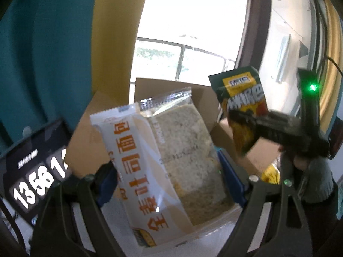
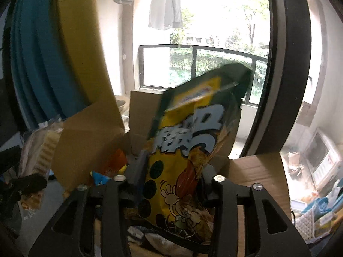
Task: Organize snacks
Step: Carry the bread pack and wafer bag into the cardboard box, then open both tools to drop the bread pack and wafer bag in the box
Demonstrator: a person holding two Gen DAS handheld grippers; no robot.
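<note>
My left gripper (image 1: 169,169) is shut on a clear and white packet of sliced bread (image 1: 169,158) with orange print, held upright in front of an open cardboard box (image 1: 90,132). My right gripper (image 2: 171,175) is shut on a yellow and green snack bag (image 2: 190,150) with cartoon print, held above the same box (image 2: 85,141). In the left wrist view the right gripper (image 1: 242,117) and its snack bag (image 1: 244,98) show at the right, over the box. In the right wrist view the bread packet (image 2: 40,150) shows at the far left.
The box flaps stand up on the left (image 2: 90,128) and right (image 2: 257,171). Other snack packets (image 2: 107,171) lie inside the box. A black clock display (image 1: 32,171) is at the left. A window with railing (image 2: 193,64) lies behind. A basket with items (image 2: 317,214) sits at the right.
</note>
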